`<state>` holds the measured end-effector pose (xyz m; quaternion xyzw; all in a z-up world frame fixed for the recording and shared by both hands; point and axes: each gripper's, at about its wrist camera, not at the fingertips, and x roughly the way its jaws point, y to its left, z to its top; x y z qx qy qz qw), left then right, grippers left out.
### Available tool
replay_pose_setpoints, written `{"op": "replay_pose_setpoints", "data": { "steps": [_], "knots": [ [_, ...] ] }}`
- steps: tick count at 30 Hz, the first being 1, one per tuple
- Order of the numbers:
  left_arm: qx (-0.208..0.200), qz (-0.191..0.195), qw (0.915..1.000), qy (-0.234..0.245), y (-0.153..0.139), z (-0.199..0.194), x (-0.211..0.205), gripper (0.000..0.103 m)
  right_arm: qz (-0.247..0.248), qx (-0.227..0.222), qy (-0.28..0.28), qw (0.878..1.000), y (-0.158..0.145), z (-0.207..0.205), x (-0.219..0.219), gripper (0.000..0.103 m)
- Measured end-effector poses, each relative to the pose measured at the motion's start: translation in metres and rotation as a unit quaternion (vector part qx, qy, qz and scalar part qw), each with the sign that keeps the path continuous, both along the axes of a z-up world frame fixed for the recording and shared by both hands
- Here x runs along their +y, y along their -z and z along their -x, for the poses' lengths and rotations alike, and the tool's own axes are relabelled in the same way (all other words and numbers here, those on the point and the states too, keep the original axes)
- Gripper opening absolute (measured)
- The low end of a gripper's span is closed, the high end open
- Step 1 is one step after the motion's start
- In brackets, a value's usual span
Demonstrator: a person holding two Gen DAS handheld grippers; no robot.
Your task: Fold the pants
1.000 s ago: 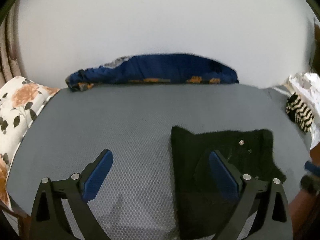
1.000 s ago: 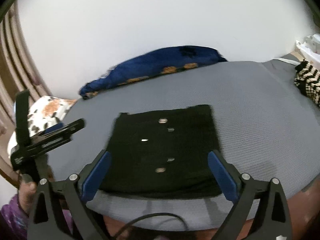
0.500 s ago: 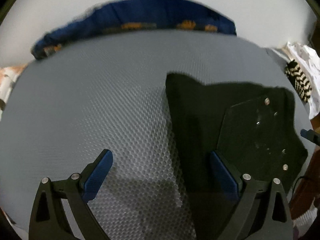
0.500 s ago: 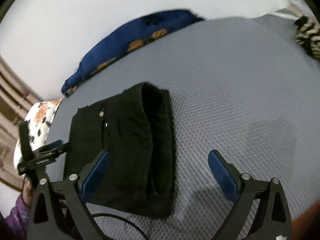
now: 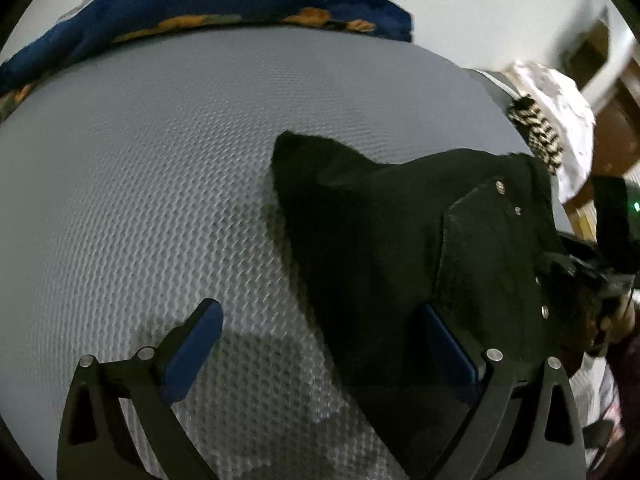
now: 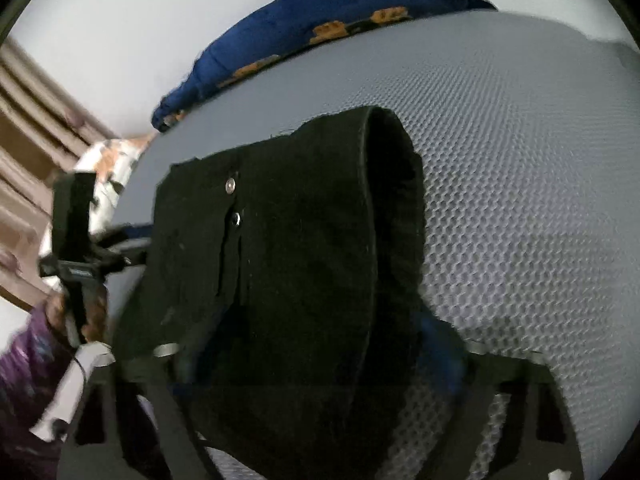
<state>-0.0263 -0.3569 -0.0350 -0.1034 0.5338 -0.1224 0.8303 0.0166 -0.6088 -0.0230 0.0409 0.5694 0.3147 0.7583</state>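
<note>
I see the folded black pants with metal studs (image 5: 400,264) on the grey mesh mattress (image 5: 140,184). My left gripper (image 5: 320,344) stands open at their 9 o'clock edge. My right gripper (image 6: 316,356) has just been closing around them; whether it presses, I cannot tell.

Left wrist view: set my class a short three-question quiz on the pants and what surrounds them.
1. True or false: the pants lie on a wooden floor.
2. What lies along the far edge of the mattress? A) a blue cloth B) a red box C) a lamp
3. Fill in: the left tool has its jaws ___.

Key: 1 false, they lie on the grey mattress. 2 A. 3 open.
</note>
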Motion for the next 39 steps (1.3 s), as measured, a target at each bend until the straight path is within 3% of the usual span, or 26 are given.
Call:
{"op": "replay_pose_setpoints", "data": {
  "steps": [1, 3, 5, 6, 9, 10, 12, 13, 14, 16, 19, 21, 23, 24, 25, 27, 32, 39],
  "knots": [
    [-0.005, 0.007, 0.9999, 0.012, 0.0, -0.001, 0.0, 0.098, -0.011, 0.01, 0.001, 1.0, 0.001, -0.002, -0.003, 0.05],
    [-0.012, 0.046, 0.9989, 0.004, -0.001, -0.003, 0.006, 0.095, -0.029, 0.029, 0.009, 0.999, 0.003, -0.005, -0.009, 0.043],
    [-0.002, 0.118, 0.9929, -0.008, 0.0, -0.004, 0.014, 0.055, -0.028, 0.025, 0.006, 0.999, 0.002, -0.003, -0.008, 0.039],
    [0.01, 0.146, 0.989, -0.017, 0.001, -0.004, 0.019, 0.046, -0.026, 0.023, 0.006, 0.999, 0.001, -0.002, -0.008, 0.039],
    [0.043, 0.189, 0.9804, -0.032, 0.008, -0.004, 0.03, 0.058, -0.019, 0.016, -0.006, 1.0, 0.0, -0.002, -0.003, 0.039],
    [0.055, 0.237, 0.9694, -0.034, 0.011, -0.004, 0.036, 0.077, -0.018, 0.014, -0.009, 1.0, -0.001, -0.002, -0.002, 0.04],
    [0.066, 0.289, 0.9541, -0.044, 0.015, -0.007, 0.043, 0.092, -0.023, 0.022, -0.007, 0.999, 0.001, -0.004, -0.003, 0.043],
    [0.069, 0.287, 0.9545, -0.042, 0.014, -0.009, 0.041, 0.092, -0.027, 0.027, -0.006, 0.999, 0.002, -0.005, -0.003, 0.045],
    [0.067, 0.264, 0.9619, -0.024, 0.011, -0.011, 0.033, 0.093, -0.029, 0.03, -0.006, 0.999, 0.002, -0.006, -0.004, 0.047],
    [0.062, 0.217, 0.974, 0.015, 0.003, -0.01, 0.014, 0.103, -0.034, 0.035, -0.002, 0.999, 0.003, -0.007, -0.005, 0.048],
    [0.038, 0.159, 0.986, 0.033, -0.004, -0.01, -0.01, 0.102, -0.029, 0.029, -0.001, 0.999, 0.002, -0.005, -0.003, 0.046],
    [0.018, 0.18, 0.9834, 0.011, -0.003, -0.008, -0.015, 0.101, -0.027, 0.025, 0.001, 0.999, 0.001, -0.004, 0.001, 0.041],
    [0.007, 0.194, 0.9809, -0.009, -0.003, -0.01, -0.021, 0.075, -0.032, 0.023, 0.01, 0.999, -0.001, -0.002, 0.003, 0.034],
    [-0.004, 0.187, 0.9823, -0.016, -0.007, -0.007, -0.02, 0.053, -0.036, 0.021, 0.018, 0.999, -0.003, 0.0, 0.003, 0.032],
    [-0.016, 0.189, 0.9816, -0.023, -0.01, -0.004, -0.016, 0.041, -0.04, 0.019, 0.024, 0.999, -0.006, 0.001, 0.003, 0.03],
    [-0.026, 0.2, 0.9788, -0.036, -0.014, 0.001, -0.007, 0.034, -0.059, 0.021, 0.031, 0.998, -0.011, 0.002, 0.005, 0.029],
    [-0.046, 0.192, 0.9789, -0.053, -0.024, 0.007, 0.017, 0.03, -0.091, 0.032, 0.024, 0.995, -0.024, 0.001, 0.028, 0.027],
    [-0.098, 0.183, 0.973, -0.101, -0.06, 0.007, 0.099, 0.029, -0.131, 0.032, -0.003, 0.991, -0.034, -0.021, 0.106, 0.026]
  ]
}}
